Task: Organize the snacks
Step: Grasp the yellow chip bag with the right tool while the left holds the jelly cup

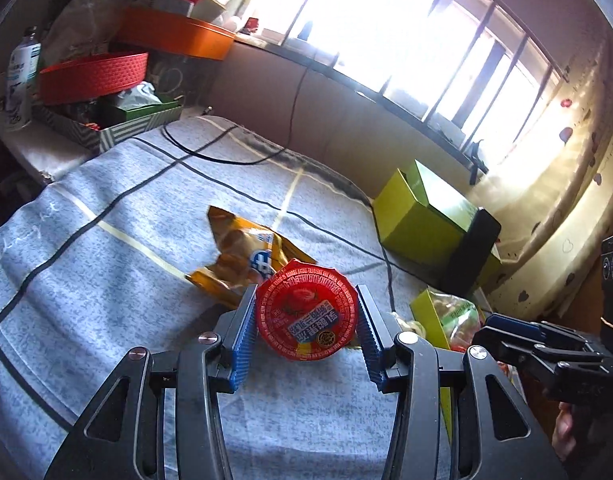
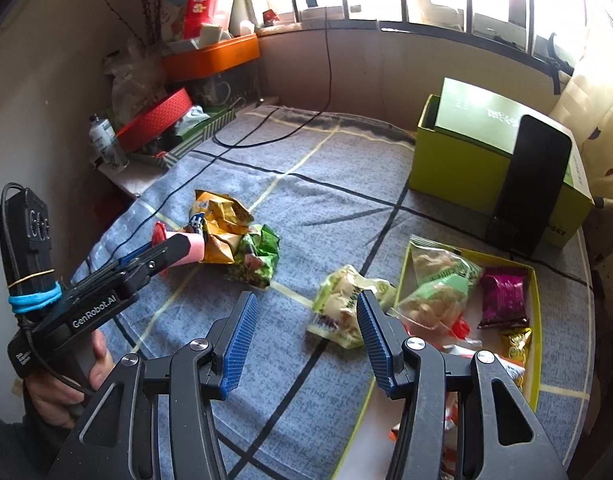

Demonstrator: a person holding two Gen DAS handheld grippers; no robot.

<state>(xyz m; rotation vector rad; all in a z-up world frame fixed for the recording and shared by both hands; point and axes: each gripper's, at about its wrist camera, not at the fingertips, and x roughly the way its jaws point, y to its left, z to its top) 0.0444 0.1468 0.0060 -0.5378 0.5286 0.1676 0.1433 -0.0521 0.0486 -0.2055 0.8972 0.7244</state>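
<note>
My left gripper (image 1: pixel 305 292) is shut on a small jelly cup (image 1: pixel 306 312) with a red foil lid, held clear of the blue checked cloth (image 1: pixel 106 240). The right wrist view shows the cup (image 2: pixel 182 250) from the side, pink below its red lid, in the left gripper (image 2: pixel 168 254). Behind it lie a crumpled yellow snack bag (image 2: pixel 218 224) and a green bag (image 2: pixel 258 256). My right gripper (image 2: pixel 306 300) stands open and empty above the cloth, just left of a pale green snack bag (image 2: pixel 338 304). A shallow yellow-green tray (image 2: pixel 537 320) at the right holds several snack packets.
A tall green box (image 2: pixel 458 168) with its lid tilted stands at the back right, a black slab (image 2: pixel 526 184) leaning on it. A black cable (image 2: pixel 266 140) crosses the cloth. At the back left are a red round tin (image 2: pixel 158 118), an orange box (image 2: pixel 214 58) and a spray bottle (image 2: pixel 106 142).
</note>
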